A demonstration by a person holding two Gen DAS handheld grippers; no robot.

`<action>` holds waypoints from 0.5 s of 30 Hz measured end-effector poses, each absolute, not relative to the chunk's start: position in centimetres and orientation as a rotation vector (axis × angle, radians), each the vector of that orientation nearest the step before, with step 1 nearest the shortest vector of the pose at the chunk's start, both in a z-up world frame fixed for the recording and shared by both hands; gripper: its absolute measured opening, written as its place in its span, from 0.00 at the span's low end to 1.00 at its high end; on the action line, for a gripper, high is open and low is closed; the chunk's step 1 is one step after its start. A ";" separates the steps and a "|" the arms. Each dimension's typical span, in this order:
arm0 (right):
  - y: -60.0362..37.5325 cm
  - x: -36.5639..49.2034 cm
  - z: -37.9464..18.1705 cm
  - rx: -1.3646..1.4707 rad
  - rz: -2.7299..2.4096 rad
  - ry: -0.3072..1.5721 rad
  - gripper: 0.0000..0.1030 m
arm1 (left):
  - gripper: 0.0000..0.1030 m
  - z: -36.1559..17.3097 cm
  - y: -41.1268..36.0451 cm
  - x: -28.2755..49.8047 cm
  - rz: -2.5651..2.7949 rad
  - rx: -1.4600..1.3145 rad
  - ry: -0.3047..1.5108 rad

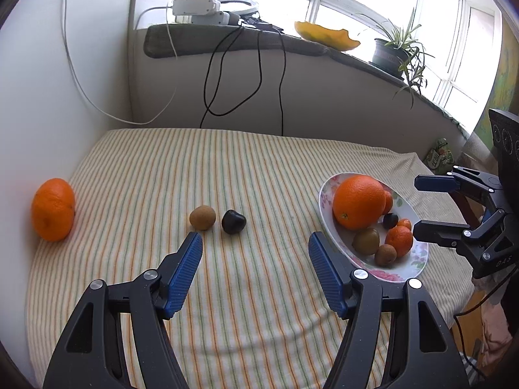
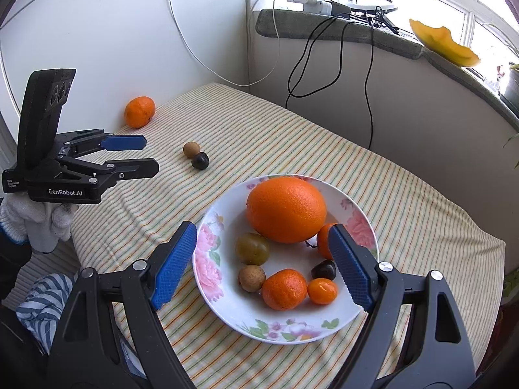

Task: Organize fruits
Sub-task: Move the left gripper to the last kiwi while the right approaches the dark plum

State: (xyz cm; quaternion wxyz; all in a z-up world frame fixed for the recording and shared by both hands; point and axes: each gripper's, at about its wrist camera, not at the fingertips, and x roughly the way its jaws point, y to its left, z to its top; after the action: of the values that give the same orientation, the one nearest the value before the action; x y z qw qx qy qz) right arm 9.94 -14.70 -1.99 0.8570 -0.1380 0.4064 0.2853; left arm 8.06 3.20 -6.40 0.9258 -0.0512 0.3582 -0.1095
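Observation:
A floral plate (image 2: pixel 207 269) (image 1: pixel 418 264) on the striped cloth holds a big orange (image 2: pixel 286 209) (image 1: pixel 358 201), several small tangerines, a green plum (image 2: pixel 252 248), a brown longan (image 2: pixel 251 277) and a dark fruit (image 2: pixel 323 270). Loose on the cloth lie a brown longan (image 1: pixel 202 217) (image 2: pixel 191 149), a dark fruit (image 1: pixel 233 221) (image 2: pixel 199 160) and a mandarin (image 1: pixel 53 209) (image 2: pixel 139 111) by the wall. My left gripper (image 1: pixel 255 238) (image 2: pixel 150 155) hangs open just short of the two loose small fruits, nothing between its fingers. My right gripper (image 2: pixel 262 228) (image 1: pixel 416 205) hovers open over the plate, holding nothing.
The table's cloth (image 1: pixel 246 168) ends at a white wall on the left and a low ledge behind, where cables (image 1: pixel 259 74) hang down. On the sill stand a potted plant (image 1: pixel 391 53), a melon rind (image 1: pixel 326 35) and a power strip (image 1: pixel 194 6). A gloved hand (image 2: pixel 35 223) carries the left gripper.

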 end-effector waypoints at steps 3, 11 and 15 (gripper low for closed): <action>-13.3 10.3 -2.0 -0.303 0.617 0.851 0.83 | 0.66 -6.5 4.2 8.4 -0.214 -0.115 0.739; -9.9 11.7 -2.5 -0.352 0.679 0.849 0.83 | 0.54 -7.1 6.0 9.7 -0.211 -0.147 0.757; -7.8 12.4 -2.9 -0.388 0.709 0.855 0.78 | 0.45 -7.5 6.7 10.4 -0.211 -0.153 0.773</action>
State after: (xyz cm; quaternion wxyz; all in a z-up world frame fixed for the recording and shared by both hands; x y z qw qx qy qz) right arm 12.40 -7.84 -2.91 0.8319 -0.1831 0.4033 0.3343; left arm 10.40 6.67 -7.48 0.9180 -0.0744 0.3756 -0.1028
